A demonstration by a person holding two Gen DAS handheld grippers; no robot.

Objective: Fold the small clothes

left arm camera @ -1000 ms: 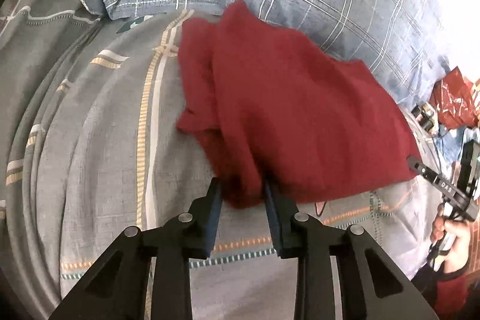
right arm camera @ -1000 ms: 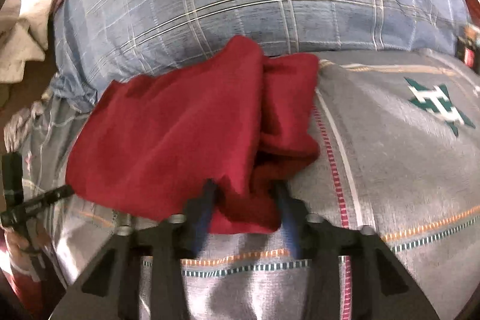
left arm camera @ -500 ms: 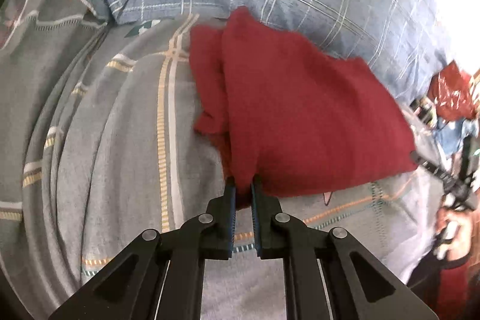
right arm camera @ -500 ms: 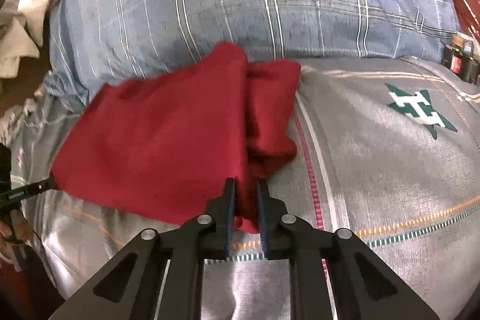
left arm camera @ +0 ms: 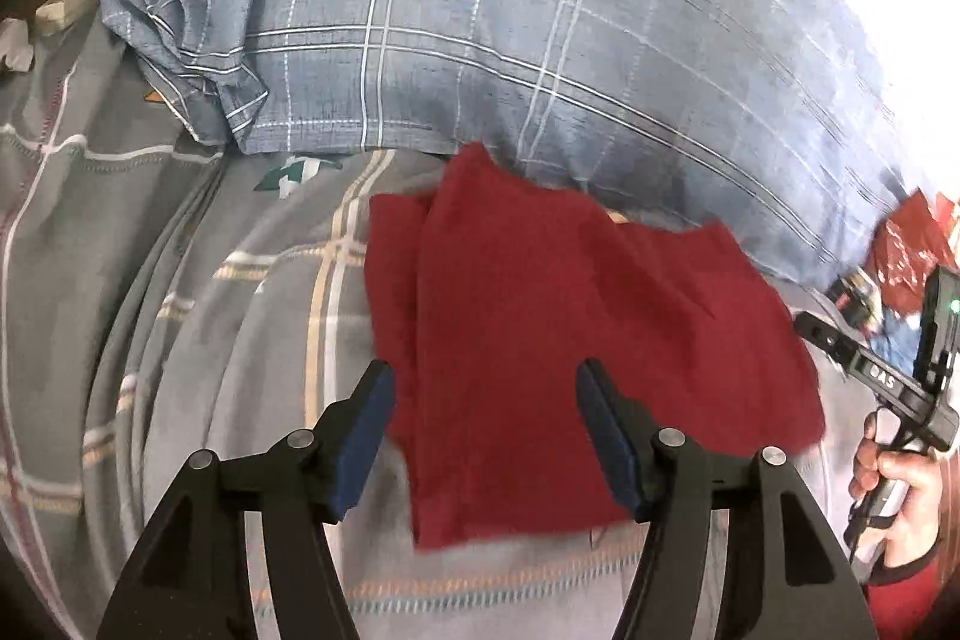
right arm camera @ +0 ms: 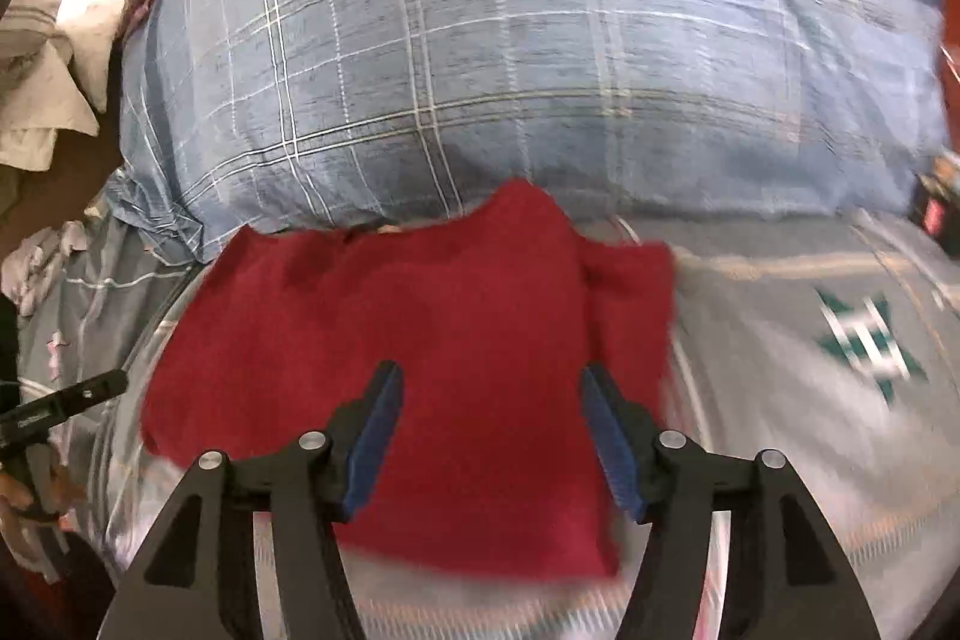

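Observation:
A small dark red garment [left arm camera: 558, 340] lies flat and folded on the grey patterned bedspread [left arm camera: 240, 340], its far edge against a blue plaid pillow [left arm camera: 510, 40]. My left gripper [left arm camera: 483, 436] is open, its jaws wide apart over the garment's near left part, holding nothing. In the right wrist view the same garment [right arm camera: 432, 340] lies under my right gripper [right arm camera: 486, 436], which is open and empty over its near right part. The right gripper's body also shows at the right edge of the left wrist view [left arm camera: 888, 382], held by a hand.
The blue plaid pillow [right arm camera: 540, 58] with a round green crest fills the far side. A bunched pillowcase corner [left arm camera: 180, 40] sits at the far left. Light cloths [right arm camera: 42, 88] lie beyond the bed's left side. Red items [left arm camera: 912, 250] lie at the far right.
Both grippers were shut on the garment's near edge half a second ago. Both have opened wide and let it go, and the garment now lies flat on the bed.

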